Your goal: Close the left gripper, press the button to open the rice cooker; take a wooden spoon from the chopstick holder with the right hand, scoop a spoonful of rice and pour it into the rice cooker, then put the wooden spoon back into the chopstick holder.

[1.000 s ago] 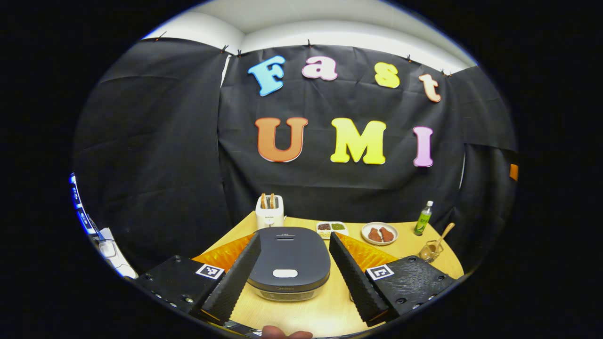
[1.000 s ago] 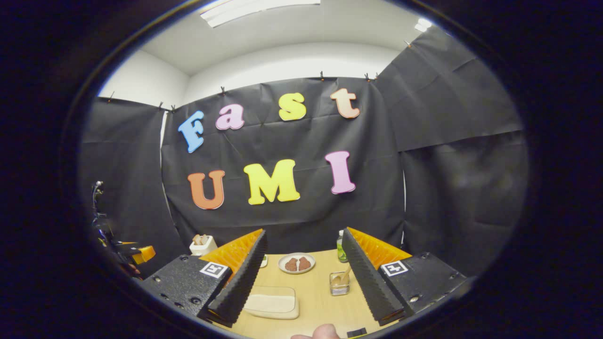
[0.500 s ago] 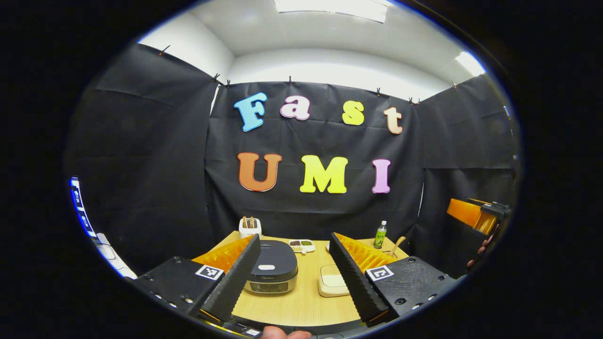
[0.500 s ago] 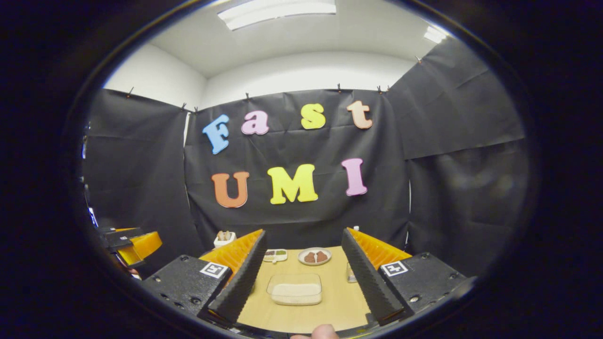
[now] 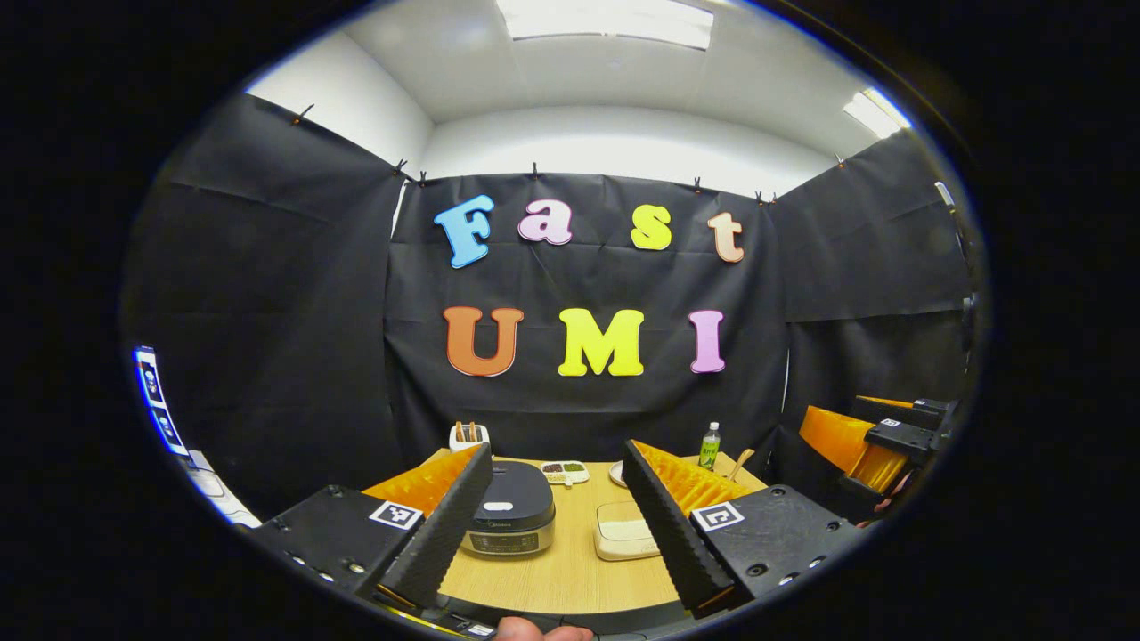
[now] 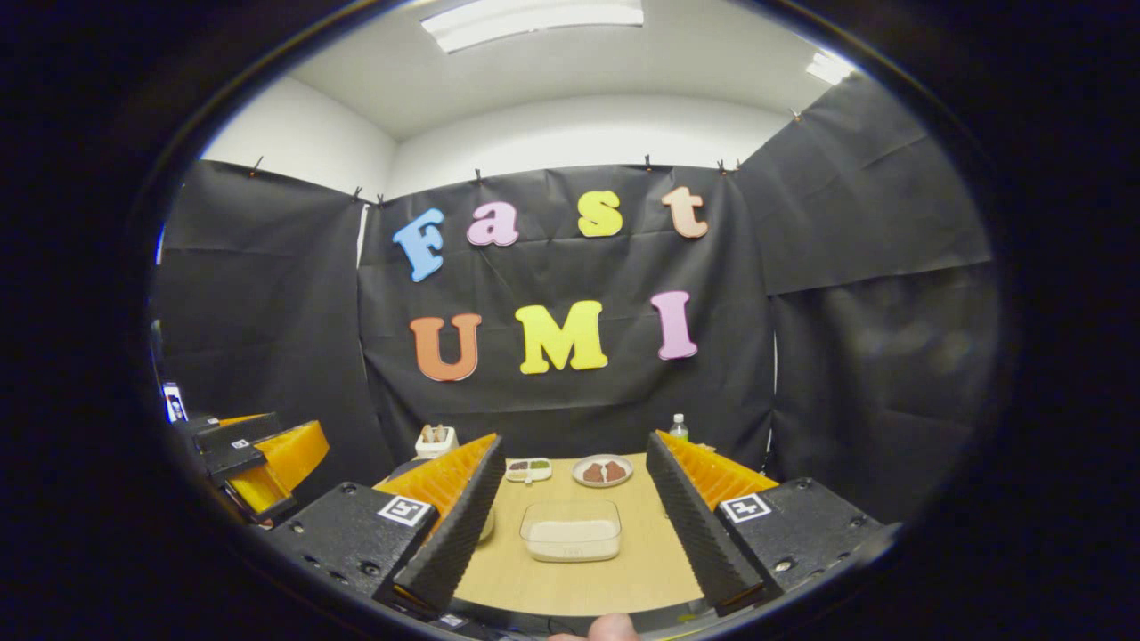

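Wooden table [image 5: 570,570]: 1 rice cooker [image 5: 509,518], 2 tools.

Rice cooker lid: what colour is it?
Dark grey, with a small white button on top; the rice cooker shows best in the left gripper view.

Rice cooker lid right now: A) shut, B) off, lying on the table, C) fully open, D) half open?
A: in the left gripper view the rice cooker sits with its lid flat down, and the left gripper is open and back from it.
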Available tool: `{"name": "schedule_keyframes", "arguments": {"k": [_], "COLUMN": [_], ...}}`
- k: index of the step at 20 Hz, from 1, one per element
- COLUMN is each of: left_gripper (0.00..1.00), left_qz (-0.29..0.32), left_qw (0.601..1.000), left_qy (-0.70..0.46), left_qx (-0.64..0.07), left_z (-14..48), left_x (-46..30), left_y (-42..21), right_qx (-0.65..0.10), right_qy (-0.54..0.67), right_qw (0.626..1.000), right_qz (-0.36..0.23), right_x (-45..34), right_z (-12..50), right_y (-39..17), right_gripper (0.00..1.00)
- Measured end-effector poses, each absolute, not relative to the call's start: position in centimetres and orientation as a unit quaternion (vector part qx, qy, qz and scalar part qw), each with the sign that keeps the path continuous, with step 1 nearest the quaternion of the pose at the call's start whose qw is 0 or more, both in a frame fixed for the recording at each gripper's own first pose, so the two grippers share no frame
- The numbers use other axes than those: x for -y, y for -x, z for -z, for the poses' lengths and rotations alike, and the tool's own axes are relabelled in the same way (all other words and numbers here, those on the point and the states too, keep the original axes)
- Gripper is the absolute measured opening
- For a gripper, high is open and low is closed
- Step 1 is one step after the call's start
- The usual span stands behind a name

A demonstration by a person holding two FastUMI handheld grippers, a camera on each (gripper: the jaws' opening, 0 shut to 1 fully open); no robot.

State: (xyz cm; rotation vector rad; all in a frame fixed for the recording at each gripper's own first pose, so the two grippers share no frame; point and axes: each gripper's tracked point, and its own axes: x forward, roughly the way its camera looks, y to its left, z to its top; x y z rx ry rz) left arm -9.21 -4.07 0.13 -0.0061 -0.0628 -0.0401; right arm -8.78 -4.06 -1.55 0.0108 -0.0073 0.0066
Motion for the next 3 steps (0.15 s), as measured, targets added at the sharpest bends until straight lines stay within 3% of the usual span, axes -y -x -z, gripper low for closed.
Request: {"name": "schedule_keyframes", "arguments": {"k": [2, 3], "left_gripper": [0.95, 1.0], "left_qz": [0.022, 0.024], "left_qw": [0.999, 0.999], "left_qy": [0.0, -0.002], "left_qx": [0.034, 0.035], "left_z": [-0.28, -0.26], "left_x": [4.65, 4.8], "left_y": [8.99, 8.91], "right_qx": [-0.001, -0.001], "right_qy": [0.0, 0.002], "right_qw": [1.0, 1.0], "right_qz": [0.001, 0.003], "right_x": [4.67, 4.87], "right_z": [1.67, 1.7], "right_y": [8.55, 8.41], "right_gripper": [0.99, 1.0]}}
